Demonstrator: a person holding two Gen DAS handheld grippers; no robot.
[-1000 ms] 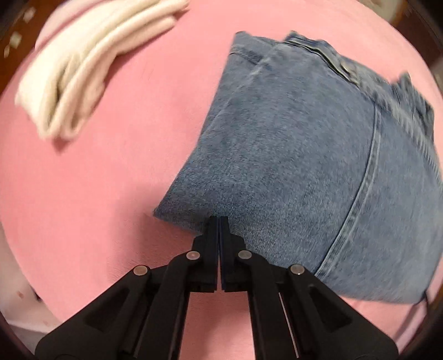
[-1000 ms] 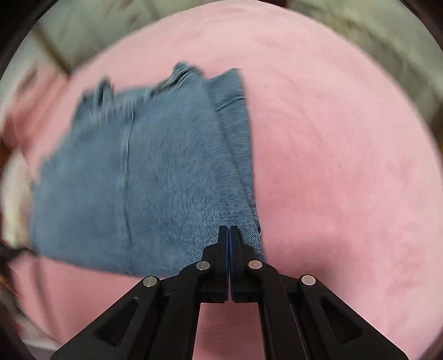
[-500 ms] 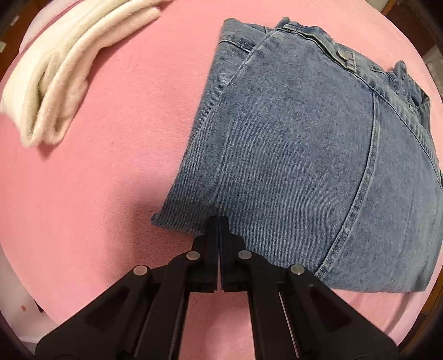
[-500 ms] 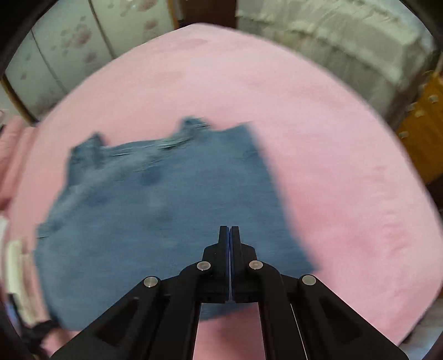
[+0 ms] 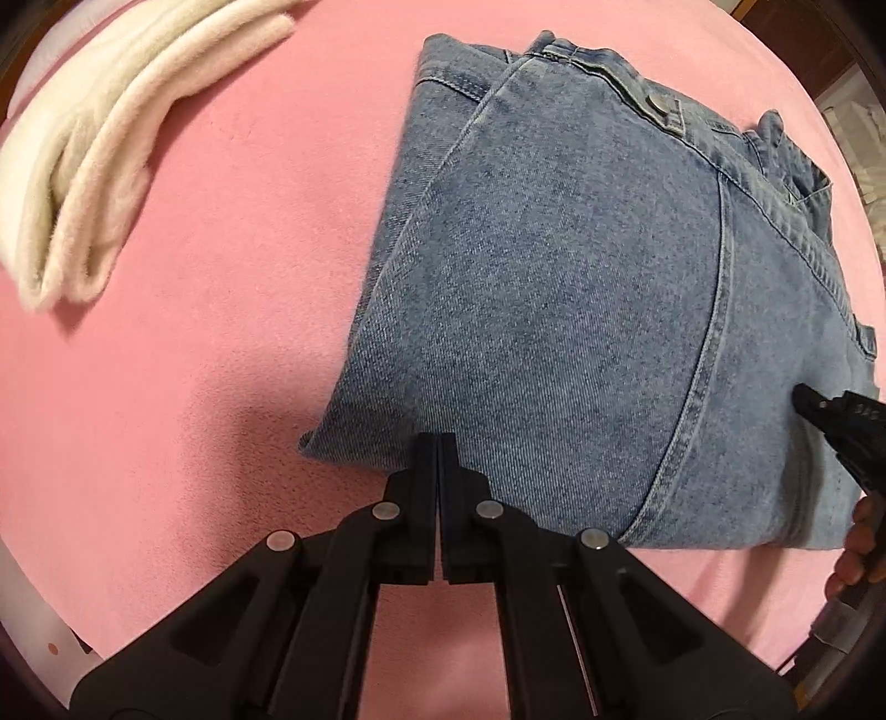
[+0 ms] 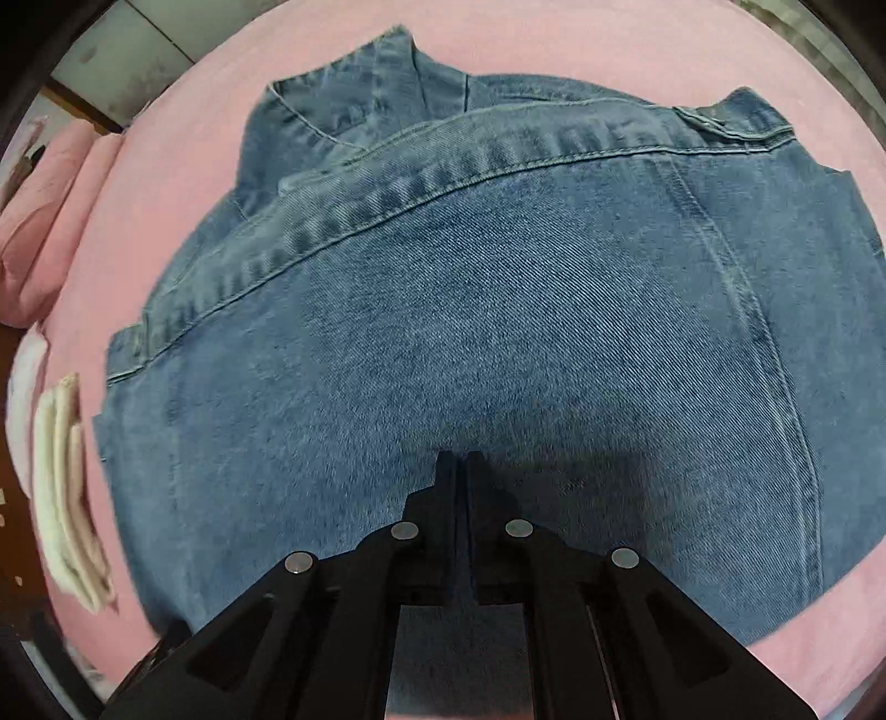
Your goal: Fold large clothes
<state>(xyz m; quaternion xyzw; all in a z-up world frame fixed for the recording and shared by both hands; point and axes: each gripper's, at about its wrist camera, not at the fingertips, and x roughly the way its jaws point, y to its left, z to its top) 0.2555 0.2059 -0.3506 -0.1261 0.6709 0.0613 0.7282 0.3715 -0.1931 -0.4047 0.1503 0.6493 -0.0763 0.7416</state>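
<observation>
Jeans (image 5: 554, 310) are lying folded on the pink bed (image 5: 194, 387), near its front edge. Both grippers are pressed together, pinching nothing: left gripper (image 5: 437, 443) hovering at the jeans' near edge, right gripper (image 6: 459, 459) over their middle. Pressing flat evenly should be keeping the fold neat.

A folded cream fleece cloth (image 5: 105, 133) is laid near one edge of the pink plush bedspread (image 5: 221, 310). A pink pillow (image 6: 41, 221) is seen at the bedspread's far corner, beside pale floral-printed cupboard doors (image 6: 111, 50).
</observation>
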